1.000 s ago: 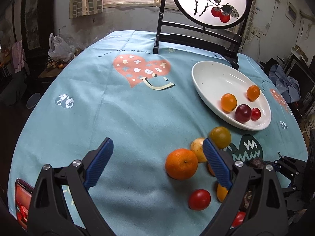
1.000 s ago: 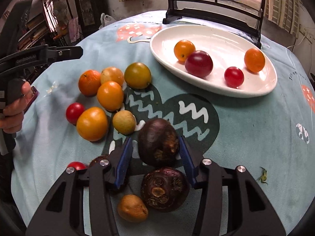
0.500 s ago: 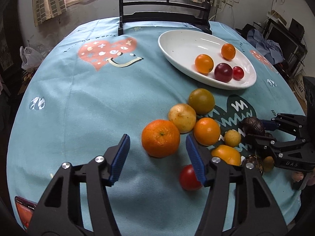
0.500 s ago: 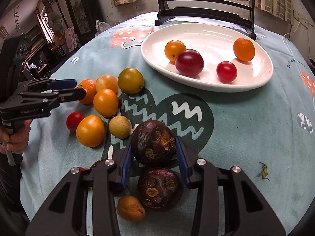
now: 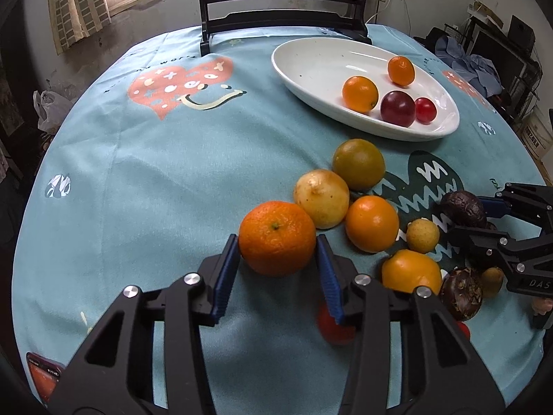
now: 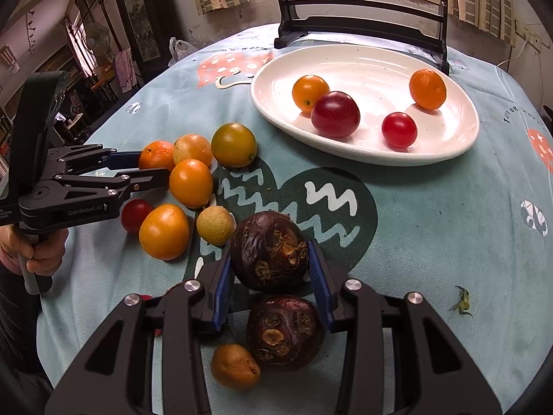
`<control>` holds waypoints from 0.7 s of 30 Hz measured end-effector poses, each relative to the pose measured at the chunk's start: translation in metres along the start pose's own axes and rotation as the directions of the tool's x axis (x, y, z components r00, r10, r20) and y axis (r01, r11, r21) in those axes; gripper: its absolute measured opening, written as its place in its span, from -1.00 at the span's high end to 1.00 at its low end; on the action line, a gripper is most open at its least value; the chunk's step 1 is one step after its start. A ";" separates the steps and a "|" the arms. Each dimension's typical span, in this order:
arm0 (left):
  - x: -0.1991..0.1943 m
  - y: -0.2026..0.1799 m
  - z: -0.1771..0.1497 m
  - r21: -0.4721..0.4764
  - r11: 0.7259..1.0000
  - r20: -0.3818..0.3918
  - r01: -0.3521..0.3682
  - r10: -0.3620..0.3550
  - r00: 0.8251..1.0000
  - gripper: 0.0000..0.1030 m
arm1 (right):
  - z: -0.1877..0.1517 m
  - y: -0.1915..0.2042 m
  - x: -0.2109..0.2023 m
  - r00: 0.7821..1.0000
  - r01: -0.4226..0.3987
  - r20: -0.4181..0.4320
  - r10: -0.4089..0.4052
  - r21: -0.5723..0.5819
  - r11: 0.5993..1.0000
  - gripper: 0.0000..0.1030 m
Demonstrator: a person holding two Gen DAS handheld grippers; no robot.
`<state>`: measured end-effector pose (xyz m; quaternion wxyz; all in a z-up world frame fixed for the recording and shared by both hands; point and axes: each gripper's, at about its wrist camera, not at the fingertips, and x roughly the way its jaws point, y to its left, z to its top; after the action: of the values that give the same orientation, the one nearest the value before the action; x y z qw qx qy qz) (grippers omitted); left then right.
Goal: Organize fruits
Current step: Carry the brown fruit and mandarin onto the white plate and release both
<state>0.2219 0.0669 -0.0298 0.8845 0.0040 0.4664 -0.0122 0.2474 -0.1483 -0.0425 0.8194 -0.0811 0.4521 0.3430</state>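
A big orange mandarin lies on the blue cloth at the left end of a cluster of loose fruit. My left gripper has its jaws closing around it, and both blue pads touch its sides. My right gripper is shut on a dark purple wrinkled fruit, which rests on the cloth. The white oval plate at the back holds two small oranges, a dark red plum and a red cherry tomato. In the right wrist view the left gripper reaches in from the left, held by a hand.
Beside the mandarin lie a yellow fruit, a green-orange fruit, two oranges, a small yellow fruit and a red tomato. A second dark fruit and a brown one lie under my right gripper. A black wooden stand rises behind the plate.
My left gripper moved in and down over the mandarin, and its jaws narrowed from wide apart to touching the fruit. My right gripper kept its hold on the dark fruit and stayed put.
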 end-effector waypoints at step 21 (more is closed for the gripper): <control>-0.046 -0.025 0.036 -0.024 0.992 0.224 0.123 -0.115 0.968 0.15 | 0.032 -0.050 -0.046 0.904 0.081 0.395 -0.162 0.215 0.973 0.20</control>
<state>0.2249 0.0418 0.0282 0.9286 -0.0418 0.3643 -0.0568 0.2843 -0.1941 0.0039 0.9196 0.0446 0.2956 0.2547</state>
